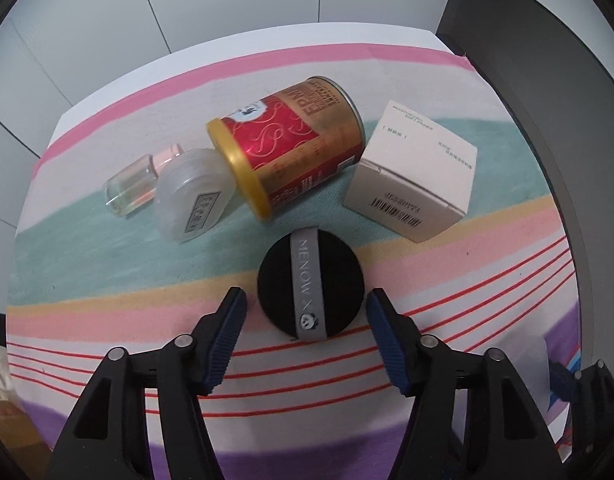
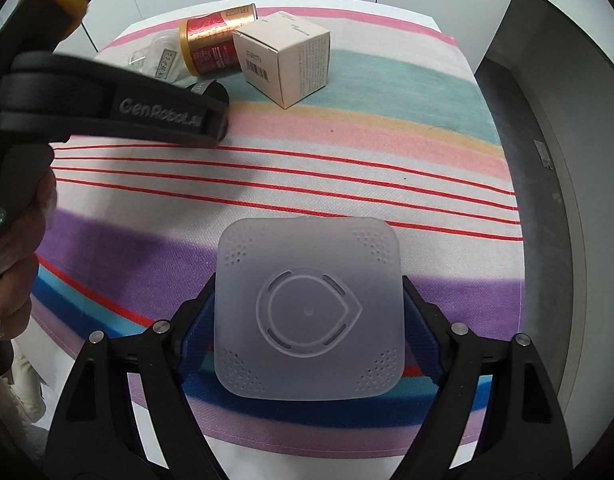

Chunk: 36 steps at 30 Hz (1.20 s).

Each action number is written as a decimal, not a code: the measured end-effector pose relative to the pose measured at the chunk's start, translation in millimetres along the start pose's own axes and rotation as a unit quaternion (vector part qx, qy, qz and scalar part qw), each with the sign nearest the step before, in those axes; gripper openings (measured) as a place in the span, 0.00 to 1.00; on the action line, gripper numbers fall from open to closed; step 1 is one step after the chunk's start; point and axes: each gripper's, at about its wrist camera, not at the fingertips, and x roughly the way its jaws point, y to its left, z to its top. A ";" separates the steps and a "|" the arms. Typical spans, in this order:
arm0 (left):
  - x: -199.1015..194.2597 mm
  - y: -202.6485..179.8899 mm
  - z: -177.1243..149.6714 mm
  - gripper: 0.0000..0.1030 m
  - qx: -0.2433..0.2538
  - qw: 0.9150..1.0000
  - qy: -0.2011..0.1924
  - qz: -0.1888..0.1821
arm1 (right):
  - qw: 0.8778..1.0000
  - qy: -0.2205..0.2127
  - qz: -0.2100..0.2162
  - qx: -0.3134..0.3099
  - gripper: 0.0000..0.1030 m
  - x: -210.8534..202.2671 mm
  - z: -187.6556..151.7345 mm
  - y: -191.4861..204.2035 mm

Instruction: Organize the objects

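Observation:
A black round powder puff [image 1: 311, 286] with a grey band lies flat on the striped cloth [image 1: 487, 264]. My left gripper [image 1: 307, 294] stands open over its near half, with both blue pads clear of its rim. In the right wrist view the puff [image 2: 211, 89] peeks out behind the left gripper's body [image 2: 119, 100]. My right gripper [image 2: 309, 312] is shut on a frosted square plastic case [image 2: 307, 308], held just above the cloth's purple stripe.
Behind the puff a red and gold can [image 1: 295, 148] lies on its side. A frosted round jar [image 1: 191, 196] and a small glass bottle [image 1: 133, 184] lie to its left, a white carton [image 1: 415, 176] to its right. A person's hand [image 2: 11, 264] grips the left tool.

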 end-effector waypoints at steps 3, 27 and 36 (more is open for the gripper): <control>2.4 -3.9 3.3 0.70 0.000 1.000 -0.002 -0.005 | 1.000 0.004 0.000 0.001 0.81 0.2 1.8 0.1; -87.4 51.2 -38.3 0.43 -0.036 0.999 -0.016 0.027 | 0.999 -0.046 -0.006 0.016 0.81 -86.9 42.0 7.3; -177.4 79.7 -18.6 0.43 -0.056 0.995 -0.059 0.056 | 0.995 -0.101 -0.008 -0.003 0.81 -180.9 87.1 25.9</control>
